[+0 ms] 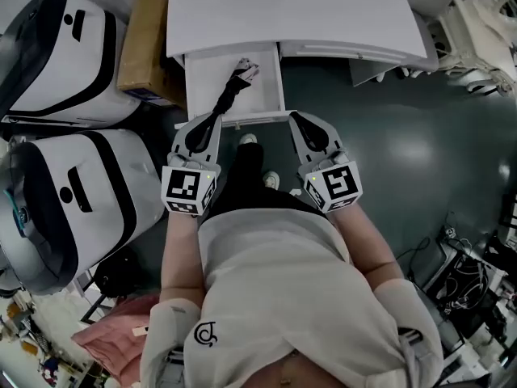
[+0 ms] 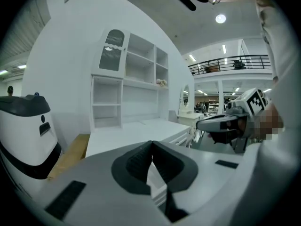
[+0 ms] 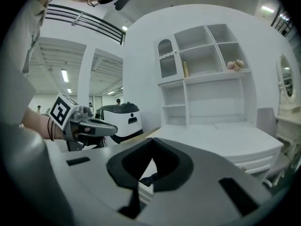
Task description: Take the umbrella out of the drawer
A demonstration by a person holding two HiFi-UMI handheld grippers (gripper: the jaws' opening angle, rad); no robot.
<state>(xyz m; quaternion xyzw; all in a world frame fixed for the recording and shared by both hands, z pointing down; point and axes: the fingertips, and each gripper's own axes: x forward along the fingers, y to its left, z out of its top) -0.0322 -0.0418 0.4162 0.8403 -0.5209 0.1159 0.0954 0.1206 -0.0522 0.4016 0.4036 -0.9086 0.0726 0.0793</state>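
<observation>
A black folded umbrella [image 1: 230, 91] lies lengthwise in the open white drawer [image 1: 199, 78] of a white desk [image 1: 283, 14], its pale end toward the back. My left gripper [image 1: 216, 120] is shut and empty, its tips just in front of the drawer's front edge near the umbrella's near end. My right gripper [image 1: 293, 117] is also shut and empty, beside the drawer's right front corner. In the left gripper view the jaws [image 2: 151, 143] meet with nothing between them. In the right gripper view the jaws [image 3: 153, 140] meet too, and a dark piece of the umbrella [image 3: 146, 180] shows below them.
Two large white-and-black machines [image 1: 65, 55] [image 1: 73, 200] stand to the left, with a cardboard box [image 1: 145, 39] against the desk. A white shelf unit [image 3: 207, 79] rises behind the desk. Pink cloth [image 1: 113, 338] and cables [image 1: 468, 273] lie on the dark floor.
</observation>
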